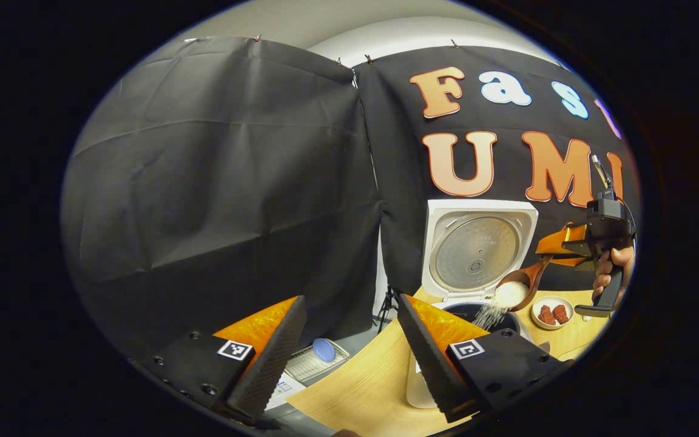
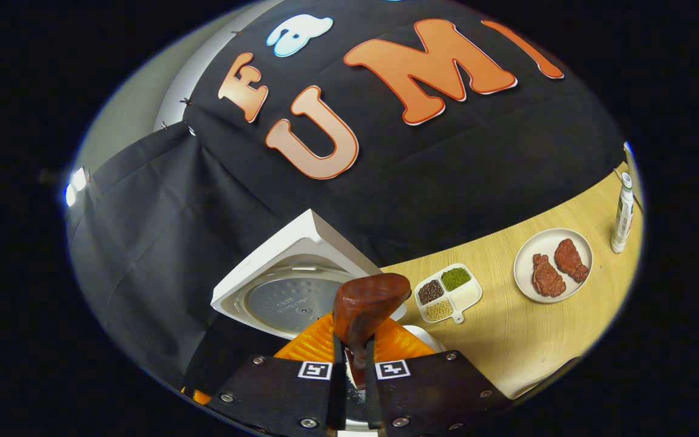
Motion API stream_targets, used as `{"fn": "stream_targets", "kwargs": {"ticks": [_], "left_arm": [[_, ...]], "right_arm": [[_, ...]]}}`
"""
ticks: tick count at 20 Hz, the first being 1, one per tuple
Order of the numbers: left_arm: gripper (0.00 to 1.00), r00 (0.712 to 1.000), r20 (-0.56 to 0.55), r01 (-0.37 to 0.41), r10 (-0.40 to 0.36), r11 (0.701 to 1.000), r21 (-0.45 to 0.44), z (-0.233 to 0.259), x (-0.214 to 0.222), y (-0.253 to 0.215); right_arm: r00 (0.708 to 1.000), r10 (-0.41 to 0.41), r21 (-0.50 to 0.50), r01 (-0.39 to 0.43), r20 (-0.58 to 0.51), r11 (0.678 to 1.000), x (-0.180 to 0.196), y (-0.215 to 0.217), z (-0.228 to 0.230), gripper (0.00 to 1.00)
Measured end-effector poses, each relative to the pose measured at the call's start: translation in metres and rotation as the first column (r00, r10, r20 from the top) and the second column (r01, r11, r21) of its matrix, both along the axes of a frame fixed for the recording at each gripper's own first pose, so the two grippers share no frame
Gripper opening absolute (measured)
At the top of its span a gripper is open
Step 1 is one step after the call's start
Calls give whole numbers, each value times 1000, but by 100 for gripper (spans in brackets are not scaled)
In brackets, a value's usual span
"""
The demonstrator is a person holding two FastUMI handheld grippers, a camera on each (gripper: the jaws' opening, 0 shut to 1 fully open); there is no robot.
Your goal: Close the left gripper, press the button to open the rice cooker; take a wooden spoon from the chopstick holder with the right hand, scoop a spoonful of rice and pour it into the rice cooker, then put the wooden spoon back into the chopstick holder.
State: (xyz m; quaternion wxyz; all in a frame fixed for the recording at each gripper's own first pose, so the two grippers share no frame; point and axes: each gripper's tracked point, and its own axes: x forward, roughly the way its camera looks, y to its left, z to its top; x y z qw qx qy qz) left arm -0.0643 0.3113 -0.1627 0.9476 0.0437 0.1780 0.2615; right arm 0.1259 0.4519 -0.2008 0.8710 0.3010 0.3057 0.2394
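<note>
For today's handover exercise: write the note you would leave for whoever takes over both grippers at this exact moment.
Right gripper: shut on the wooden spoon, tipped over the rice cooker.
Left gripper: open, holding nothing, back from the cooker above the table edge.
Things: cooker lid up; rice falling from the spoon into the pot.
Done: lid opened, spoon taken, rice scooped, pouring under way.
Left: empty the spoon, then return it to the chopstick holder.
</note>
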Motion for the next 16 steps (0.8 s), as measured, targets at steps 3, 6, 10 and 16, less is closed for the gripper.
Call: {"fn": "stream_targets", "kwargs": {"ticks": [3,6,10,16], "left_arm": [[100,1000,-6,-5,5,1000,4,-4,-1,1],[100,1000,-7,-4,4,1000,-3,-5,-2,-1],[100,1000,-6,-4,4,1000,0,-8,-1,0],[100,1000,-9,-7,7,1000,6,-6,-3,0]], "right_arm": [[998,19,-42,-16,60,999,-1,3,7,12],[991,40,-91,-29,125,995,1,3,14,12],[971,77,-140,-46,226,989,-4,12,38,12],[909,174,-259,-77,378,963,-10,24,52,12]]}}
